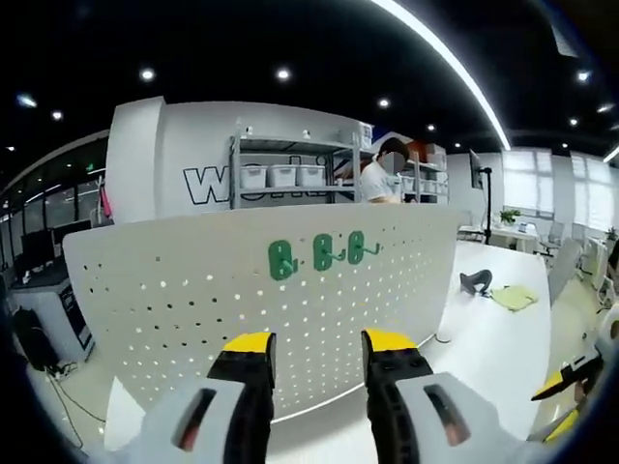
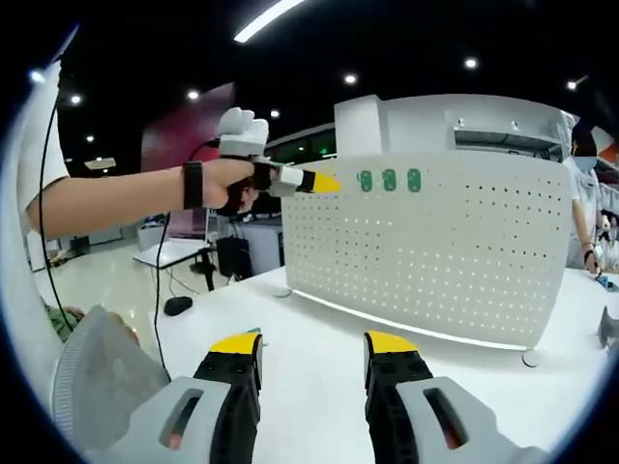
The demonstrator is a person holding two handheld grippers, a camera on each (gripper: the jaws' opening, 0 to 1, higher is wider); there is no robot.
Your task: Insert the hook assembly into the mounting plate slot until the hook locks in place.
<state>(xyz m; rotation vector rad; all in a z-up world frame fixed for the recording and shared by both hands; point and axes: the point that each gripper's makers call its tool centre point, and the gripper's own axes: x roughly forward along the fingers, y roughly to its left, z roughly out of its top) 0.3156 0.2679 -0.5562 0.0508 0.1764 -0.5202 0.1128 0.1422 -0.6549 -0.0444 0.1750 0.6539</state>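
pegboard: white mounting plate upright on worktop, frame centre
hooks: three green hooks along its top edge
left tool: spread, empty
right tool: spread, empty, lower frame

An open office with a dark ceiling and strip light, shelving, and seemingly windows at far right.

Pegboard ahead of jaws: matt white perforated metal; hooks glossy green plastic; table smooth white.
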